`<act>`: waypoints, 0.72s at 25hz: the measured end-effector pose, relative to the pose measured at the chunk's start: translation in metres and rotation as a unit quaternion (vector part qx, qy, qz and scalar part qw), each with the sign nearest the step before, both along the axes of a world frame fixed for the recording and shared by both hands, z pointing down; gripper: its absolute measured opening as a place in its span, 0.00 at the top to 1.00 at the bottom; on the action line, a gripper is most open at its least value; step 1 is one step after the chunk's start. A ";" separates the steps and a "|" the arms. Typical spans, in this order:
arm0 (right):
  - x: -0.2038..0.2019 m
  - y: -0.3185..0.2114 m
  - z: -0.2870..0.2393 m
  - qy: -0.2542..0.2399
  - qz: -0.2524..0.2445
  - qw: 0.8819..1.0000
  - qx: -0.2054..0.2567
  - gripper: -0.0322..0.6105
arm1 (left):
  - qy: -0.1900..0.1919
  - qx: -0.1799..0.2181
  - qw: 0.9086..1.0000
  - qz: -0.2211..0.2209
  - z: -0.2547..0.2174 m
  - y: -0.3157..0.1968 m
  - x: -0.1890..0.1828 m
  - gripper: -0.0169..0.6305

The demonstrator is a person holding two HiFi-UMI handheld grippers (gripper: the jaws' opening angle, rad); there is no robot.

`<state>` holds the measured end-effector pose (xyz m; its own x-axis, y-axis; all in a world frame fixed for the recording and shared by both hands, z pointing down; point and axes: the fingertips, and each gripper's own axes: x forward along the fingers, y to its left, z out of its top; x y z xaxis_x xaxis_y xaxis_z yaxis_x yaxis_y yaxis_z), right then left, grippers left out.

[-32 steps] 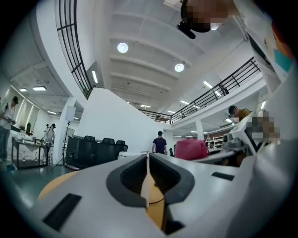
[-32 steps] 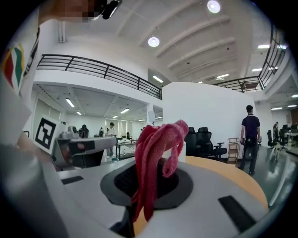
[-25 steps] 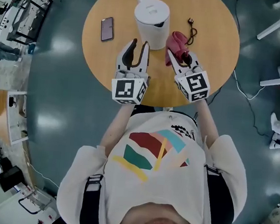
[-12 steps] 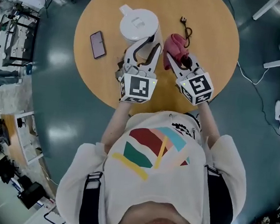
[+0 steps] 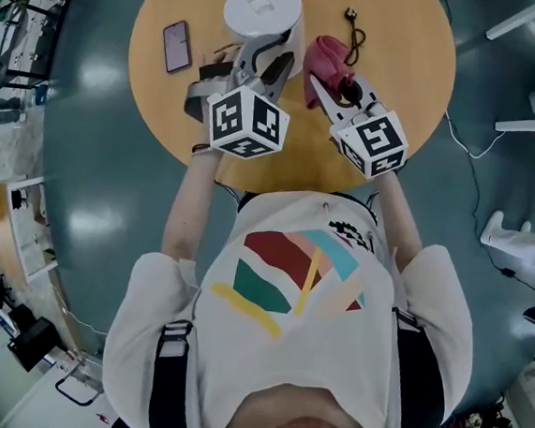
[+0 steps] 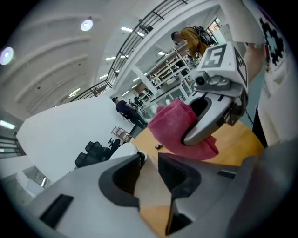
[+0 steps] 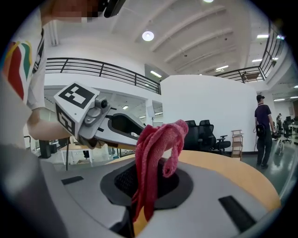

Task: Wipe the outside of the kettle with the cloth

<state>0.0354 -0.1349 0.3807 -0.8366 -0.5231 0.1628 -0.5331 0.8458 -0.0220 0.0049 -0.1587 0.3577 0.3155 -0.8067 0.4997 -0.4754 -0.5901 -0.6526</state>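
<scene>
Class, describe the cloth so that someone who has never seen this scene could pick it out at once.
Find the round wooden table, then the white kettle on it. Right of the kettle, the cloth is bunched in the right gripper; it is the only pink, soft thing.

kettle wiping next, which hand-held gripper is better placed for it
Right. The right hand-held gripper is shut on the pink cloth, just beside the white kettle. The left hand-held gripper is open and holds no cloth.

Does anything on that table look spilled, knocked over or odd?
Nothing stands out: the kettle stands upright on the table, no spill shows, and the right gripper holds the pink cloth.
</scene>
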 end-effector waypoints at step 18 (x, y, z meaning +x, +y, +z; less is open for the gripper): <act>-0.041 0.022 0.005 0.049 -0.083 0.994 0.051 0.89 | -0.115 -0.083 0.990 0.005 0.007 0.015 -0.025 0.83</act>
<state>-0.0052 -0.1133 0.3853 -0.8953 -0.3975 0.2009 -0.3816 0.9172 0.1143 -0.0204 -0.1440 0.3644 0.1866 -0.7049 0.6843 -0.3191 -0.7022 -0.6364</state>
